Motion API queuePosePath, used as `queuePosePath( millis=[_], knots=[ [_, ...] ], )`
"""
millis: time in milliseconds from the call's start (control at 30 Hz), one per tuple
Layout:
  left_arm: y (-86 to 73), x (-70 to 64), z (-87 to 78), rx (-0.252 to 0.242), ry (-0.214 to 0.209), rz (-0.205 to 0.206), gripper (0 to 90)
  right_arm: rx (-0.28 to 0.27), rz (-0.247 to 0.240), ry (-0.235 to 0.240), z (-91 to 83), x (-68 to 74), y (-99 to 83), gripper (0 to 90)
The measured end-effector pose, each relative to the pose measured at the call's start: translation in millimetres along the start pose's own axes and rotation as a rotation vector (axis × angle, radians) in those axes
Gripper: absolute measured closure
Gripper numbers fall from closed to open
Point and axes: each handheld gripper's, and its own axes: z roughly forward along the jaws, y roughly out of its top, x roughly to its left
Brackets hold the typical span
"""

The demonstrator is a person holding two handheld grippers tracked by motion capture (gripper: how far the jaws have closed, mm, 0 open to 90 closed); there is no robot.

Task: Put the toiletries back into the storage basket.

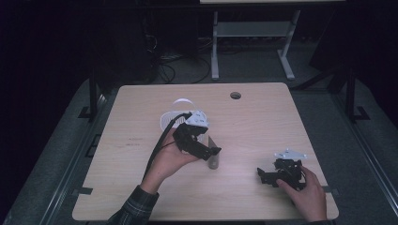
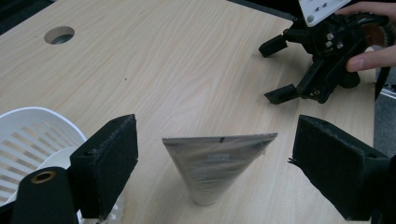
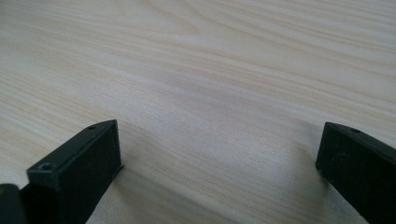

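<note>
A light wooden bench [image 1: 263, 122] lies mostly bare across its far right and near left. Near the middle, a white slotted basket [image 1: 171, 119] and a grey tube [image 2: 215, 163] standing on its cap crowd the left tongs [image 2: 212, 163]. The right tongs [image 3: 219, 177] rest wide apart over bare wood, well apart from the tube.

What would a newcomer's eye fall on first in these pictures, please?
Probably the silvery tube standing cap-down mid-table, framed between the open jaws of the left claw. Next comes the white slatted basket just beside it, then the right claw, open, low over bare wood near the table's right edge.
</note>
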Motion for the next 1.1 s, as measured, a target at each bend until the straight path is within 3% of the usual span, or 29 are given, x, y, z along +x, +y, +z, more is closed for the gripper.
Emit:
queuePosePath(
  millis=[633, 1100],
  knots=[
    [-2.8, -1.7, 25.8, 0.034, 0.006, 0.0, 14.2, 0.001, 0.002, 0.001, -0.1, 0.1, 0.0, 0.0],
    [-7.5, -0.6, 29.3, 0.029, -0.003, -0.011, 26.0, 0.002, -0.001, 0.001, 0.0, -0.1, 0.0, 0.0]
  ],
)
